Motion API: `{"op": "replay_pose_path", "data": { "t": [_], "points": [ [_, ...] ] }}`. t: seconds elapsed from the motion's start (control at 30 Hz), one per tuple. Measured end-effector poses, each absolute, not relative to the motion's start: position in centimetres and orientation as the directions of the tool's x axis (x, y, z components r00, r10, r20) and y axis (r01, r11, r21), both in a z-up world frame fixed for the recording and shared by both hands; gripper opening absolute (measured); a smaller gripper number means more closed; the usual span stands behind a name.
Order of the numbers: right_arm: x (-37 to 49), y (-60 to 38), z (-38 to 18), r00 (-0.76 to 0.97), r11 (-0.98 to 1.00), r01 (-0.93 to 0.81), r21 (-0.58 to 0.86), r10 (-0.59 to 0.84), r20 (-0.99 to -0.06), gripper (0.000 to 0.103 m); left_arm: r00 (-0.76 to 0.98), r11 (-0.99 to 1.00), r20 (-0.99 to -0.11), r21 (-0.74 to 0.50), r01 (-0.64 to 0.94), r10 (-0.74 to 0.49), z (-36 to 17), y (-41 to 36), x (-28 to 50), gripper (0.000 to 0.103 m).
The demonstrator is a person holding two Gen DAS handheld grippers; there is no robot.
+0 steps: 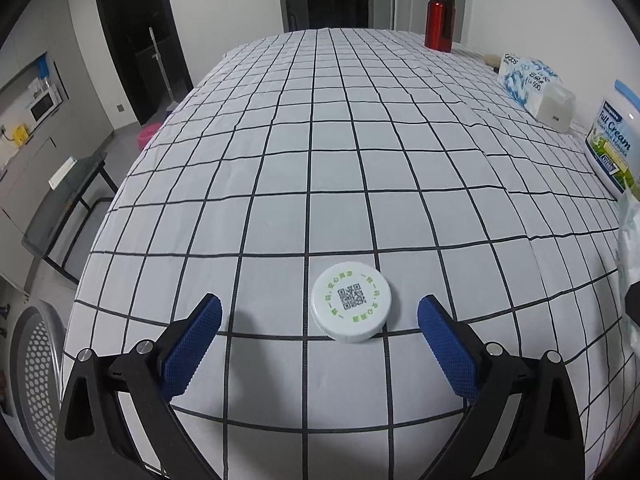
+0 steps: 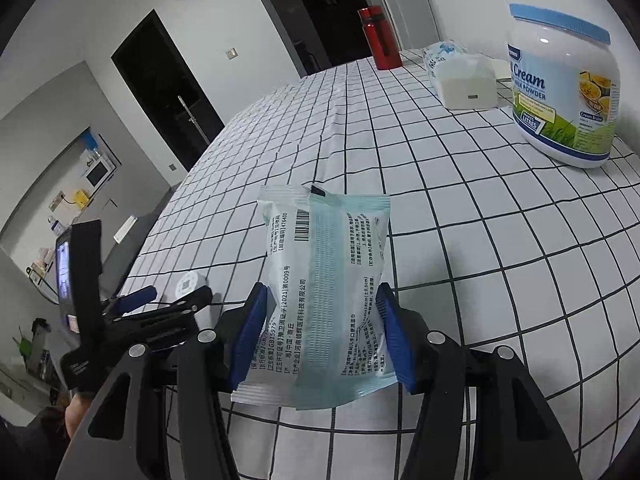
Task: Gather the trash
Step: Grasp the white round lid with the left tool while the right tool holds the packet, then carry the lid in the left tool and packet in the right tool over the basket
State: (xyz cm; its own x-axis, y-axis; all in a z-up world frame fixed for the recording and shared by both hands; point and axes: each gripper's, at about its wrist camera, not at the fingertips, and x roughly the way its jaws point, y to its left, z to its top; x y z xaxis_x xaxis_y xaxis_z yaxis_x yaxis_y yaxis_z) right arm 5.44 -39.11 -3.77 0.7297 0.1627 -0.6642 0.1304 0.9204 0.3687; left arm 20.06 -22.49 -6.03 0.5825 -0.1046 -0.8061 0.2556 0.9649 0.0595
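A white round lid with a QR code (image 1: 351, 306) lies flat on the checked tablecloth (image 1: 312, 152). My left gripper (image 1: 320, 318) is open, its blue pads on either side of the lid, a little short of it and not touching. My right gripper (image 2: 322, 322) is shut on a pale teal plastic packet (image 2: 324, 280) with a barcode and holds it above the cloth. The packet's edge shows at the far right of the left wrist view (image 1: 628, 264). The left gripper (image 2: 152, 300) and the lid (image 2: 188, 285) show at the left of the right wrist view.
A milk powder tub (image 2: 564, 88), a tissue pack (image 1: 528, 80) with a white box (image 2: 470, 84) and a red bottle (image 1: 440, 18) stand along the table's right and far side. A grey perforated bin (image 1: 36, 376) stands on the floor at the left, below the table edge.
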Motion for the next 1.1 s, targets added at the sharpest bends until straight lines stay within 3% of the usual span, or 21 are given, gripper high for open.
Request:
{"op": "replay_pose_path", "data": {
  "t": [0.1, 0.27, 0.33, 0.73, 1.1],
  "points": [
    [5.2, -39.1, -3.6, 0.733, 0.918, 0.127, 0.377, 0.169, -0.659, 0.054, 0.588, 0.96, -0.799, 0.055, 0.274, -0.122, -5.9, -22.7, 19.9, 0.085],
    [5.2, -39.3, -3.5, 0.736, 0.914, 0.122, 0.388, 0.178, -0.653, 0.054, 0.588, 0.939, -0.788, 0.035, 0.341, -0.184, -5.6, -23.5, 19.2, 0.046],
    [5.3, -39.3, -3.6, 0.735, 0.914, 0.122, 0.387, 0.179, -0.654, 0.054, 0.576, 0.934, -0.79, 0.011, 0.358, -0.211, -5.6, -23.6, 19.0, 0.038],
    [5.9, -38.7, -4.0, 0.725, 0.918, 0.105, 0.381, 0.192, -0.662, 0.054, 0.569, 0.936, -0.799, 0.022, 0.352, -0.195, -4.8, -21.1, 15.3, 0.038],
    [4.8, -35.4, -1.9, 0.752, 0.931, 0.063, 0.359, 0.192, -0.631, 0.054, 0.63, 0.94, -0.74, -0.01, 0.341, -0.236, -0.5, -14.7, 10.8, 0.038]
  ]
}}
